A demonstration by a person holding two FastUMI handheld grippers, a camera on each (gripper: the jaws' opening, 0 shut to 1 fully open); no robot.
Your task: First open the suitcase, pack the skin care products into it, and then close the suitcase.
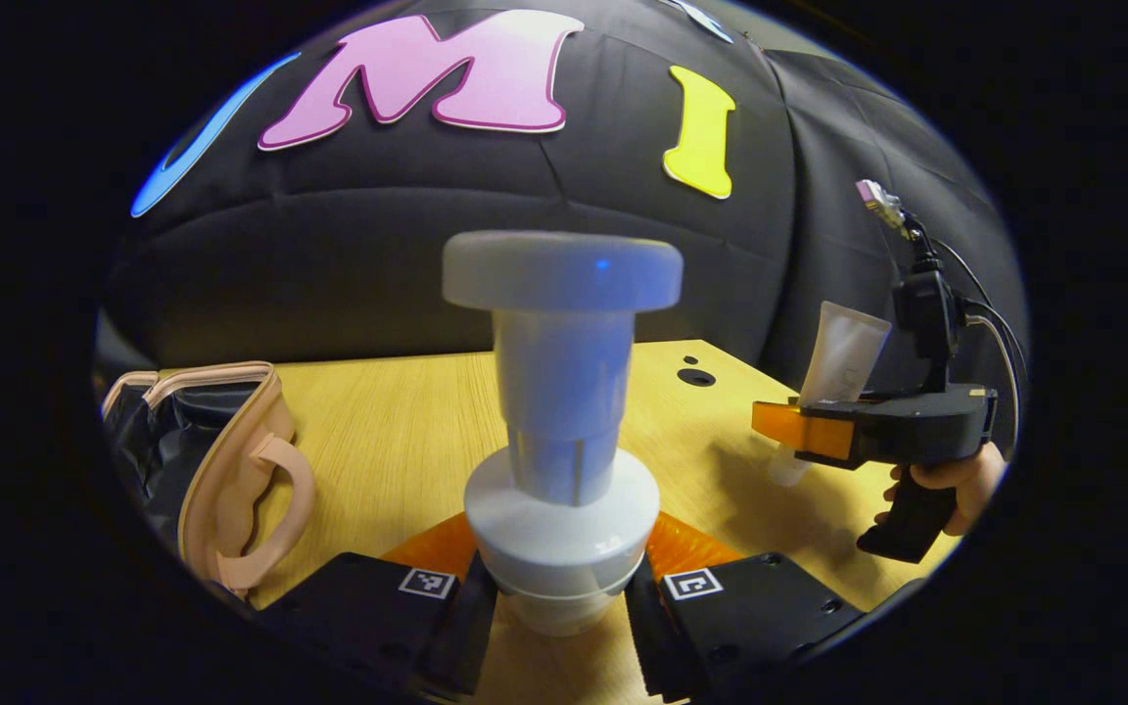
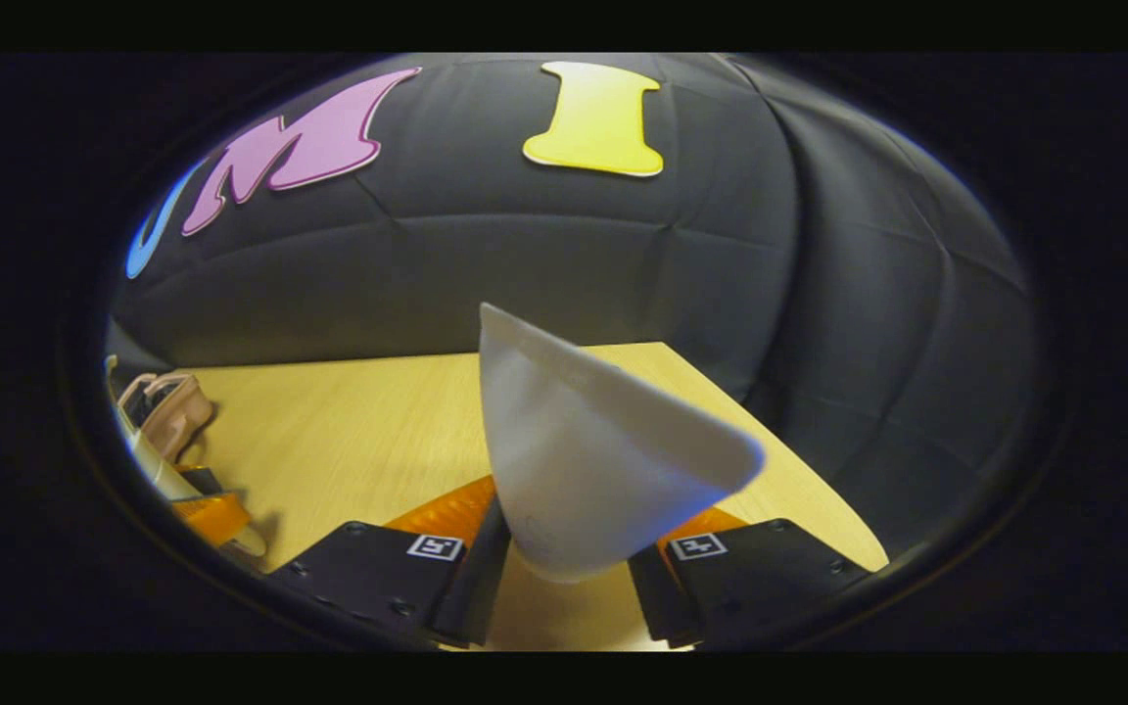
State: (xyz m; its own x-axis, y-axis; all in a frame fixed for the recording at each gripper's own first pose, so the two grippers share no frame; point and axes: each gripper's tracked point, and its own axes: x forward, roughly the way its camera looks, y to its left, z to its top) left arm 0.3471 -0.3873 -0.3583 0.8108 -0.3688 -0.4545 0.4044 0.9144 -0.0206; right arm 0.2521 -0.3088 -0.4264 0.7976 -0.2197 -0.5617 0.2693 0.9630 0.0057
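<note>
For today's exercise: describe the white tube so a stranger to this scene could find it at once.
Start at the wooden table, then the right gripper over its right side. The tube stands up between its fingers, flat crimped end on top, unlike the round, wide-capped bottle the left gripper holds.

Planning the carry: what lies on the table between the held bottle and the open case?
Bare tabletop in the left gripper view, between the bottle and the case.

One white bottle (image 1: 562, 431), one white tube (image 1: 843, 357), one open suitcase (image 1: 221, 460) at nine o'clock, two tools, one wooden surface (image 1: 407, 421).
</note>
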